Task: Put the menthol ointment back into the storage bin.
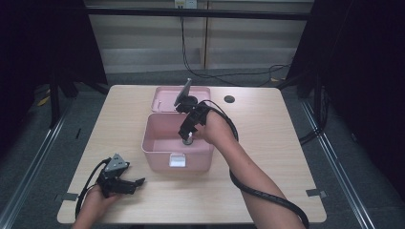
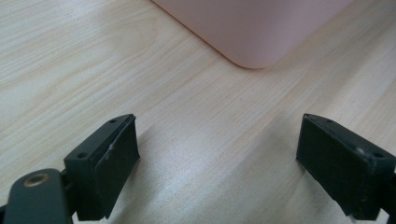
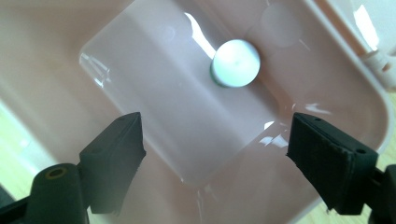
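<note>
both grippers gape empty: right gripper (image 3: 215, 158) over the pink box (image 1: 157, 143) (white-capped bottle (image 3: 236, 63) inside), left gripper (image 2: 217, 168) on the table (image 1: 267, 143).

A pale wood worktop (image 1: 267, 157) carries a pink box (image 1: 162, 160) at its middle, the lid (image 1: 165, 99) flat behind it. The left tongs (image 1: 128, 185) rest near the front left corner.

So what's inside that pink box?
The pink box holds one small round thing with a white top, standing on the bottom, seen past the open right gripper. From above, the hand covers part of the inside.
</note>
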A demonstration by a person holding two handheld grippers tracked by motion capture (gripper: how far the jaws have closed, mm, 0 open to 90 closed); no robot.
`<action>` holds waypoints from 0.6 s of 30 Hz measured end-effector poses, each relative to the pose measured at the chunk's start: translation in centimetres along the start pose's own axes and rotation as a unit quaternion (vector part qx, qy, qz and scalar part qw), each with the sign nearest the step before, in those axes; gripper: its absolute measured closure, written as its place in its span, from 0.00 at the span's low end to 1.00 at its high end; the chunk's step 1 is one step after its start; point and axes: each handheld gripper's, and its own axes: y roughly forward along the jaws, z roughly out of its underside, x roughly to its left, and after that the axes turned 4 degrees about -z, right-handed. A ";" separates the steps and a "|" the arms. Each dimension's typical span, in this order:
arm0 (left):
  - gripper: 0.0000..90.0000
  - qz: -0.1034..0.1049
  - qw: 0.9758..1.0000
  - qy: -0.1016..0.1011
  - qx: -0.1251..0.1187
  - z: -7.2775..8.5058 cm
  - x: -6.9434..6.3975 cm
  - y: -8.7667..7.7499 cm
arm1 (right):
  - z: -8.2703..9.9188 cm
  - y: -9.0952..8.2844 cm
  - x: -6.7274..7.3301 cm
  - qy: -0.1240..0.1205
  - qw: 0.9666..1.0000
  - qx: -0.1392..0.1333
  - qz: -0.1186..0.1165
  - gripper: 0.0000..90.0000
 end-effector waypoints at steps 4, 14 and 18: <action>0.14 0.001 1.000 0.000 0.000 0.0 0.0 0.0 | 0.7 -0.4 0.2 -0.013 1.000 -0.002 0.001 0.19; 0.14 0.000 1.000 -0.002 -0.001 0.0 0.0 0.0 | 2.5 -1.9 -0.6 -0.016 1.000 -0.006 -0.005 0.17; 0.14 -0.001 1.000 -0.002 -0.003 0.0 0.0 0.0 | 3.3 -2.5 -1.2 -0.007 1.000 -0.012 -0.010 0.16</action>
